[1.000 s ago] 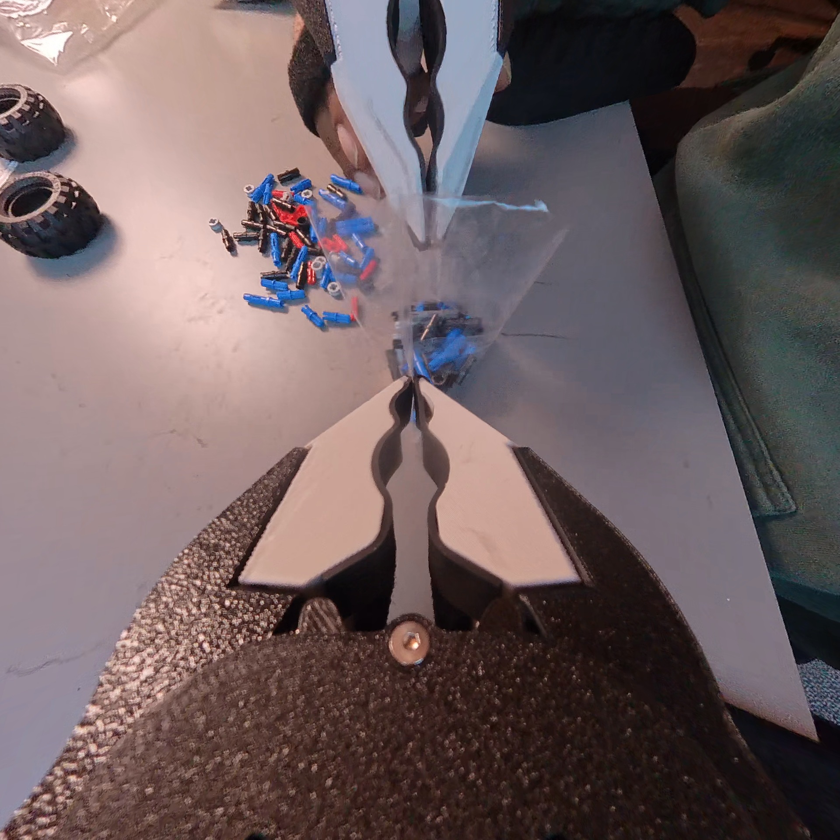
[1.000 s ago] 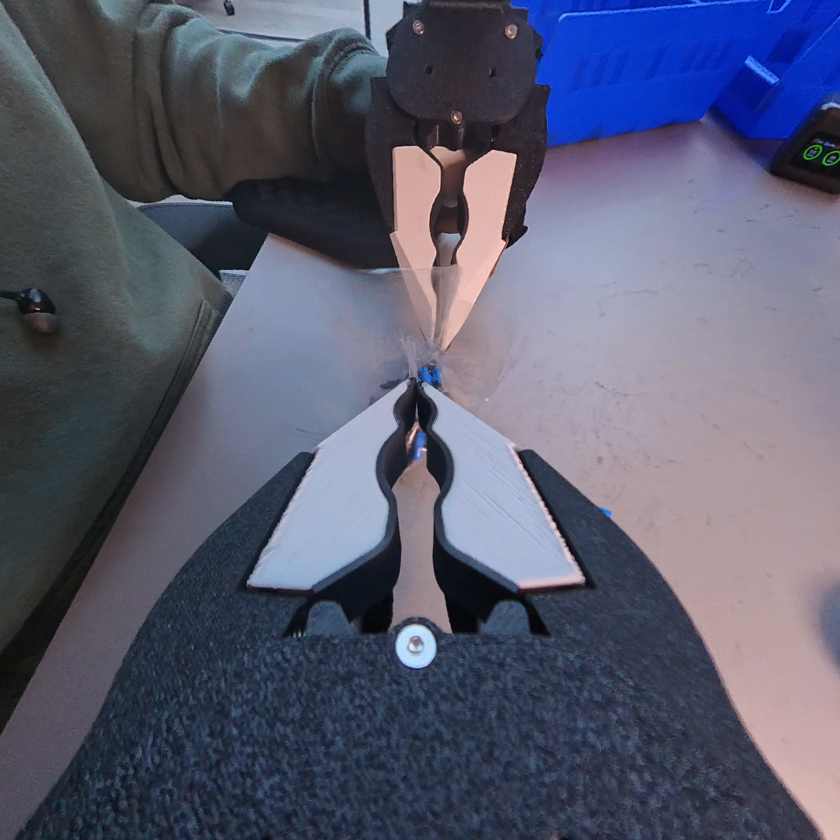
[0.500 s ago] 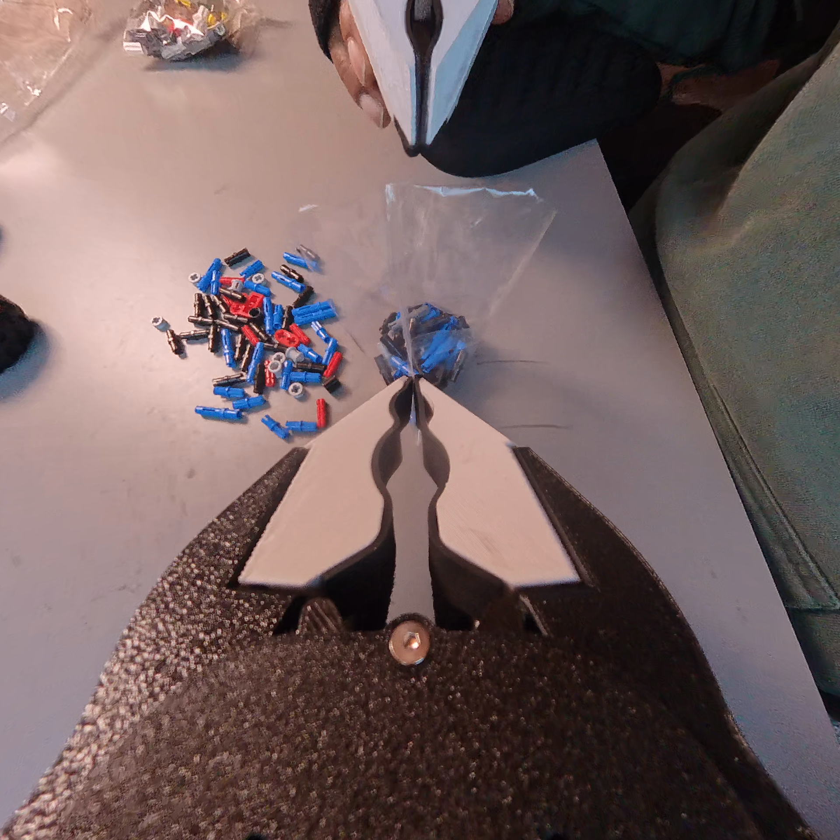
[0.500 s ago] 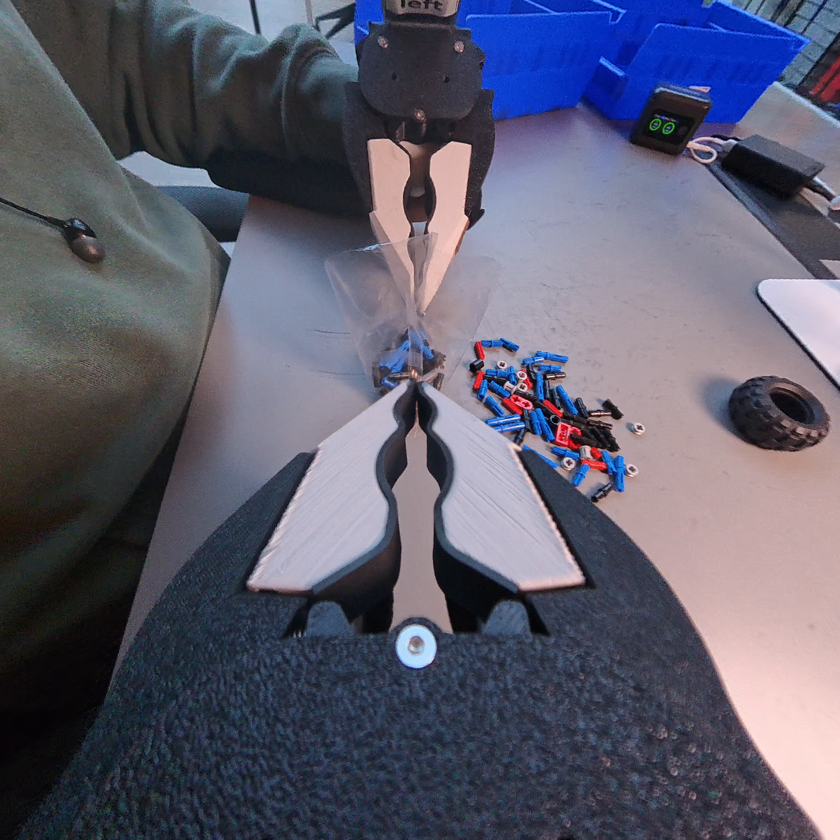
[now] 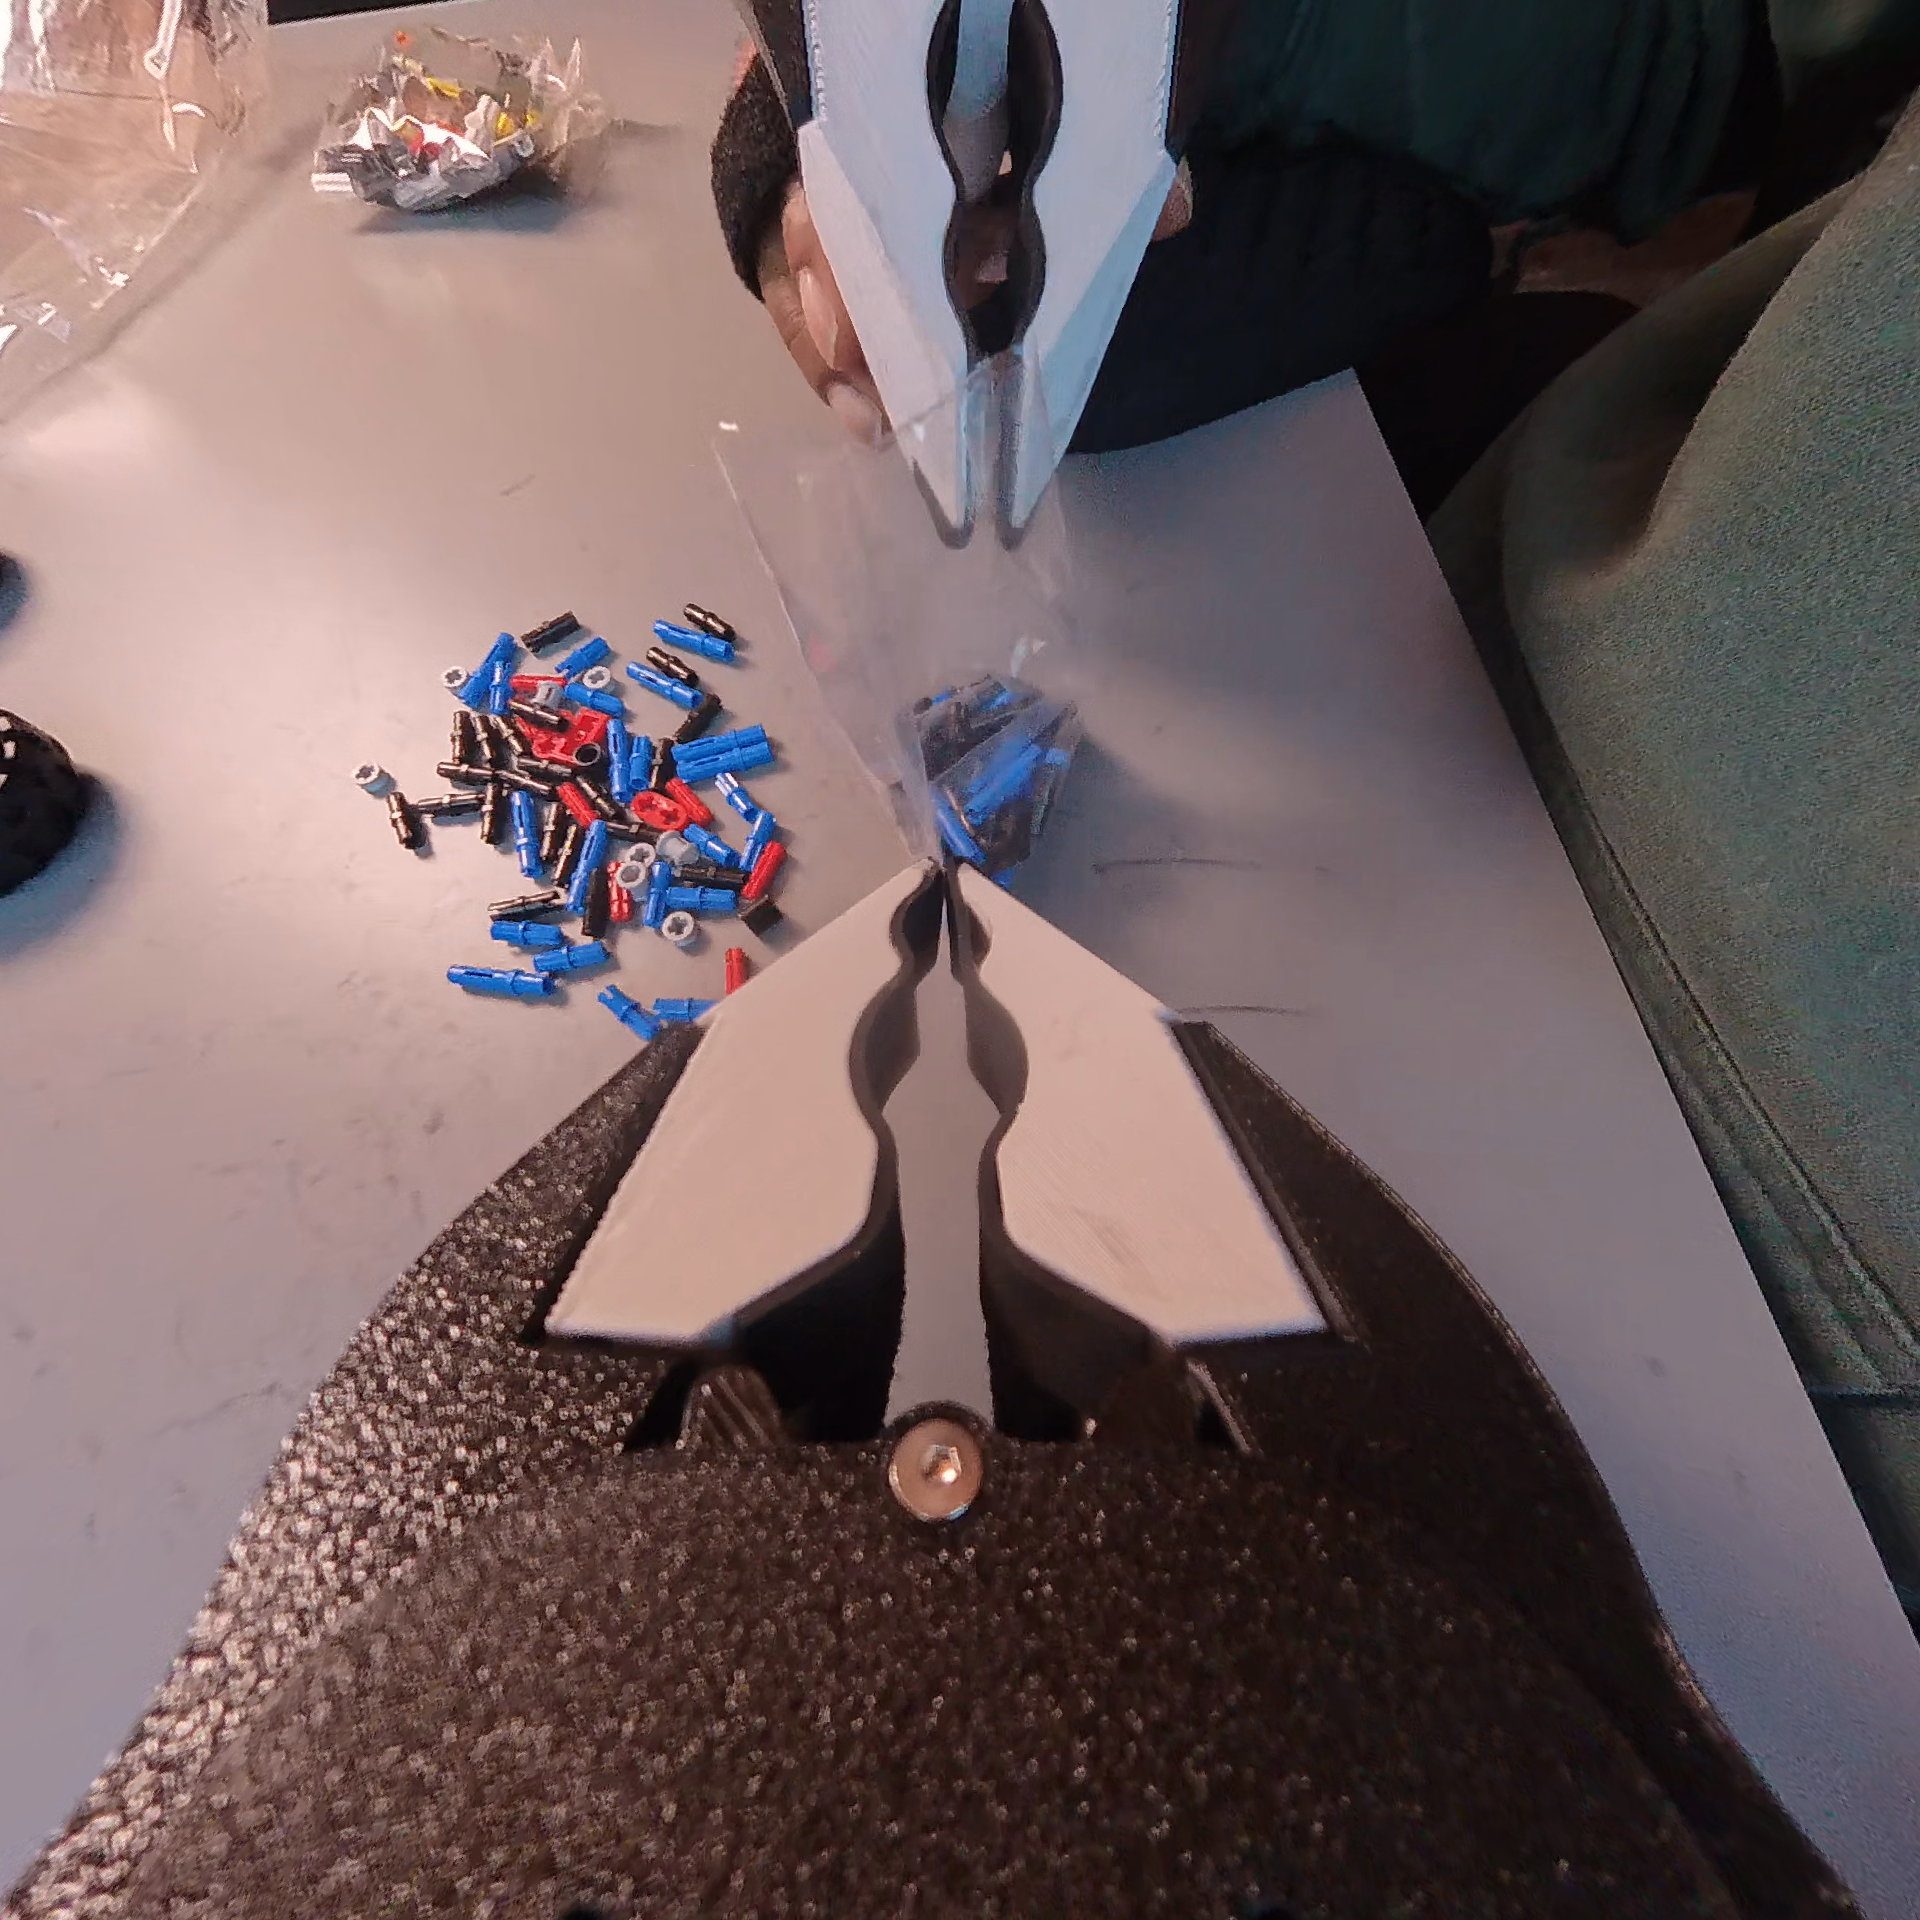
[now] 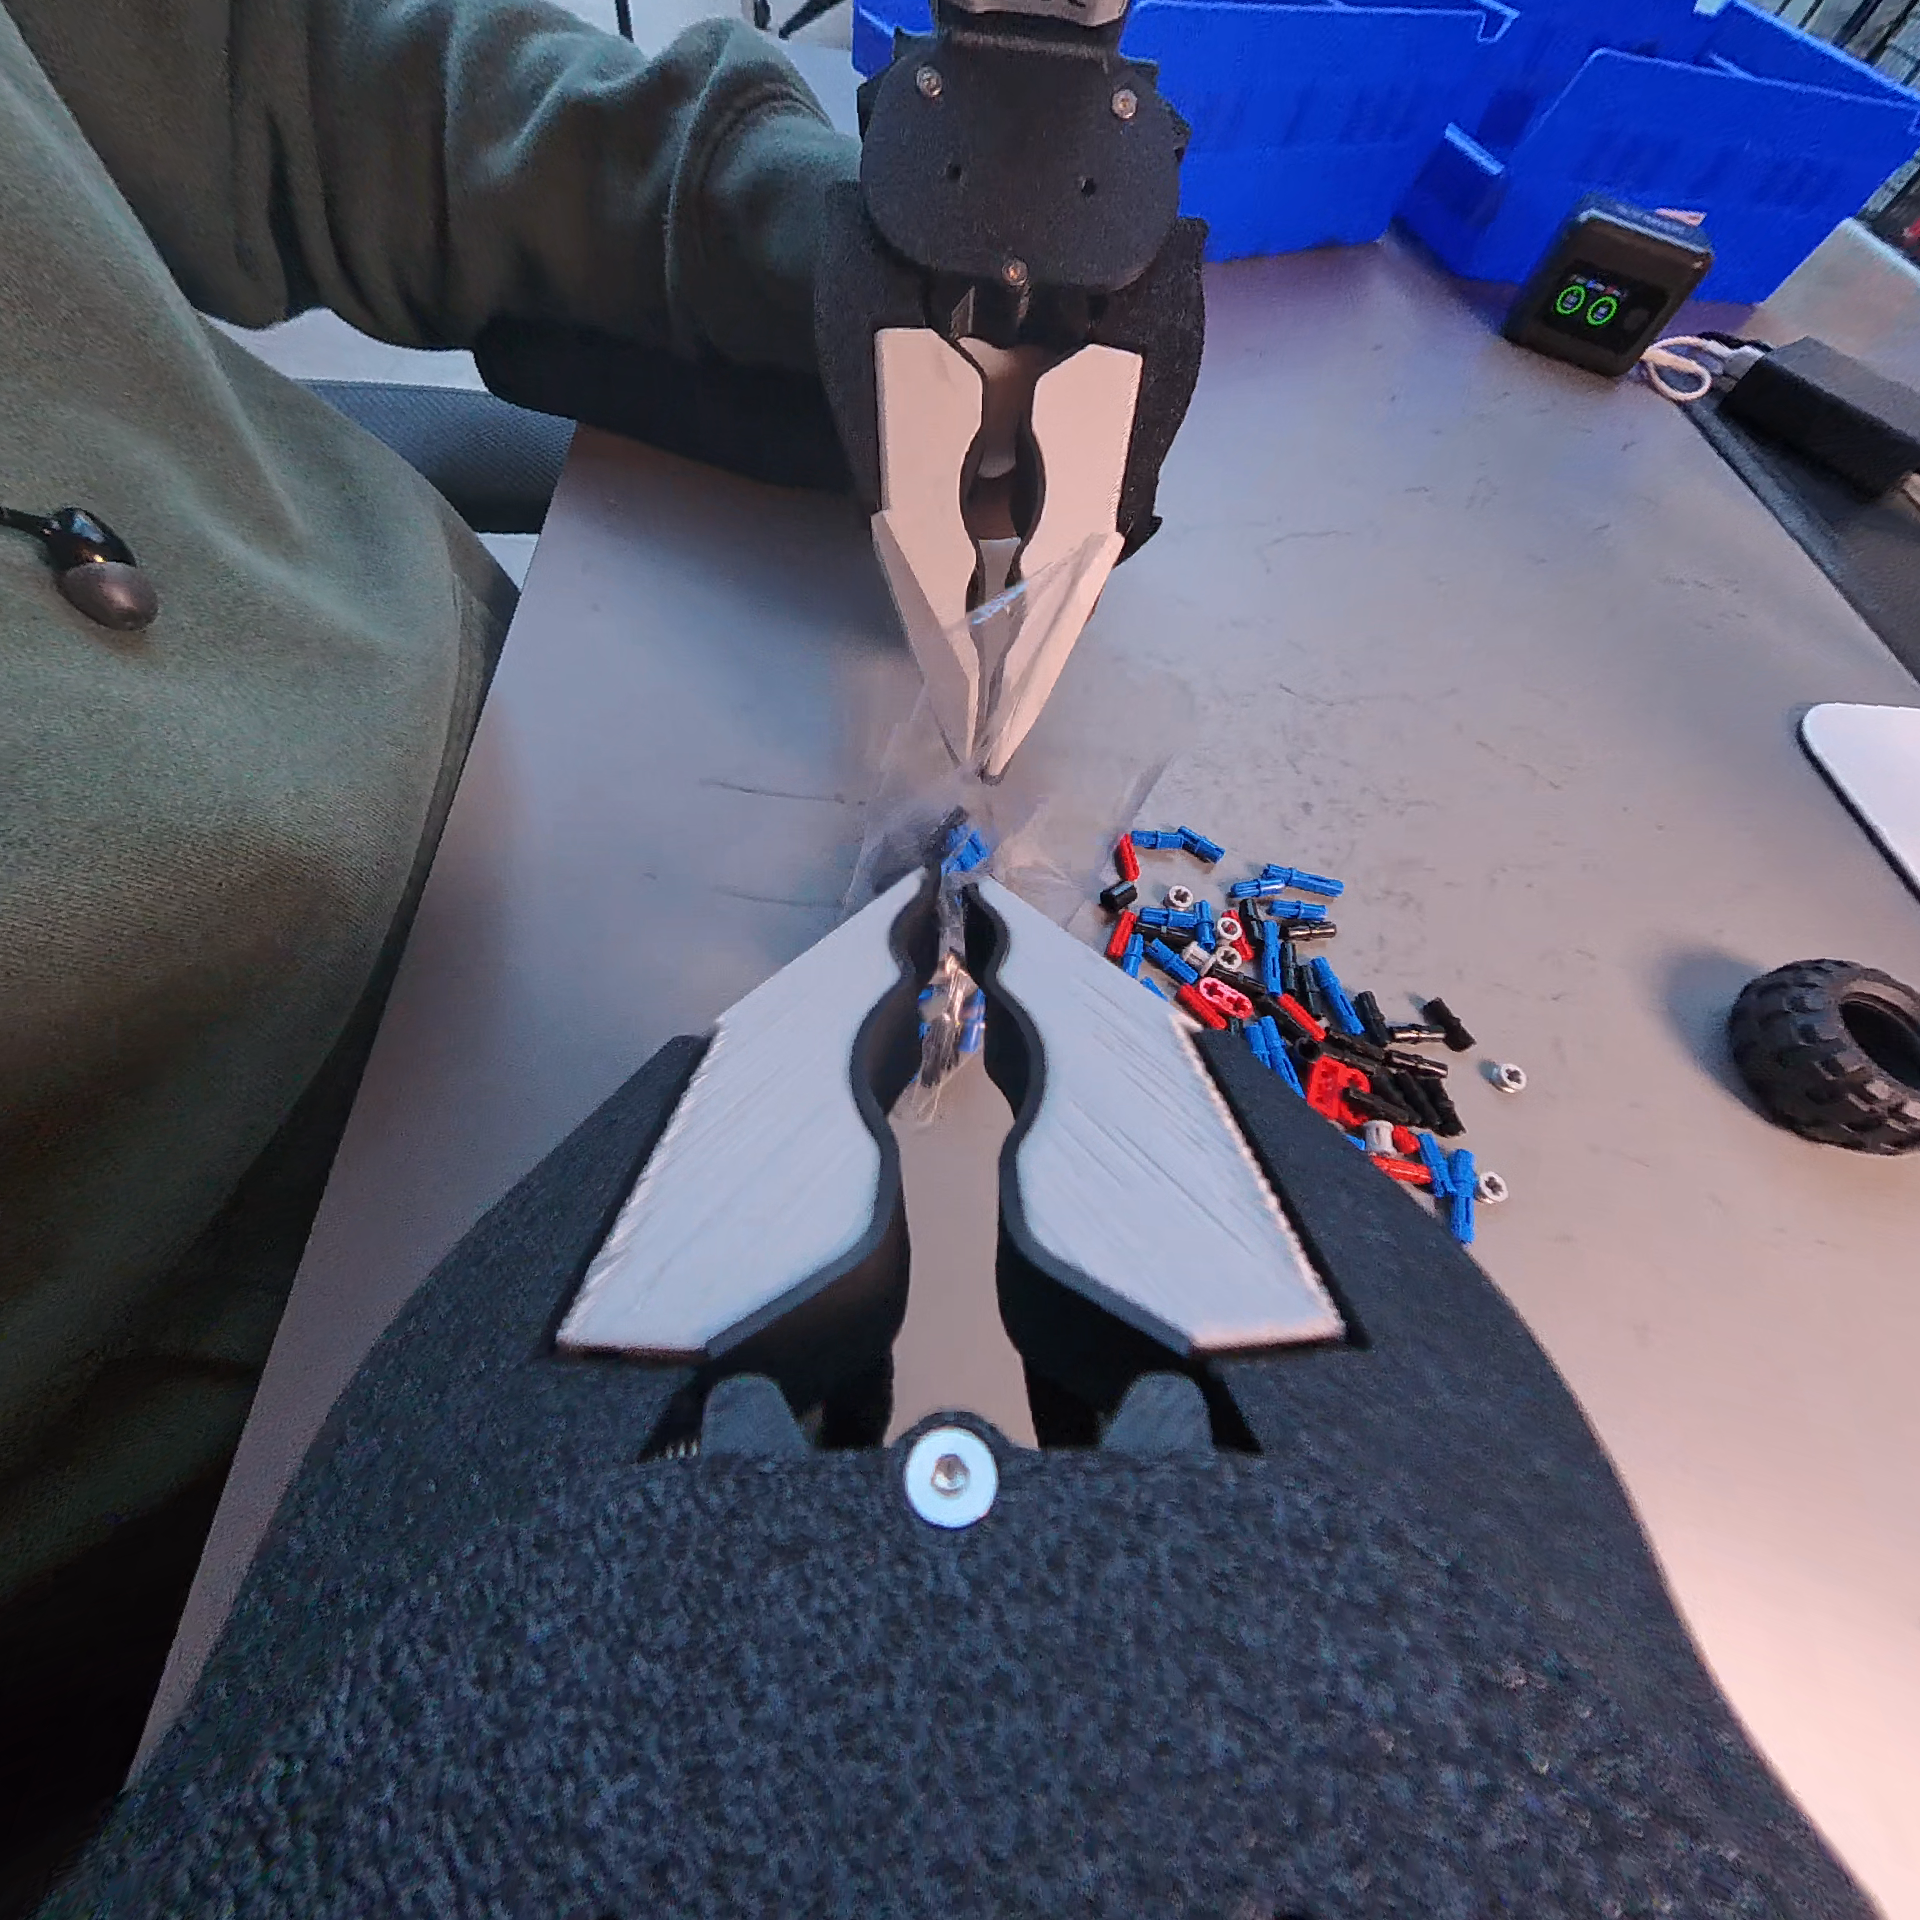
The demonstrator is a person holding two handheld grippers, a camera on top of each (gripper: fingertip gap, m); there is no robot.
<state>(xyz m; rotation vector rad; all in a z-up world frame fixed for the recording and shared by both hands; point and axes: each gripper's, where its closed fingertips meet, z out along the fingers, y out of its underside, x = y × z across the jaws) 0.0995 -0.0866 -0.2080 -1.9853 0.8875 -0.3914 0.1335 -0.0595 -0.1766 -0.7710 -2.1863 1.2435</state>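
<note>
Since half a second ago, the right gripper (image 5: 980,535) has come back down onto the bag (image 5: 935,623); it had hung clear above the bag's top edge, and now its tips sit in the clear film again. The left gripper (image 5: 943,871) has stayed pinched on the bag's low corner, just above the tabletop (image 5: 260,1091).

Held at two opposite ends, the bag is stretched between the grippers, so the pins (image 5: 987,769) left inside bunch at the bottom near the left tips. The loose pile (image 5: 613,810) lies on the tabletop just beside the bag, a black tyre (image 6: 1834,1055) farther off.

Left jaws are together, clamped on film. Right jaws look nearly together around the upper film; in the right wrist view some film and pins sit between them, but whether they grip firmly I cannot tell.
</note>
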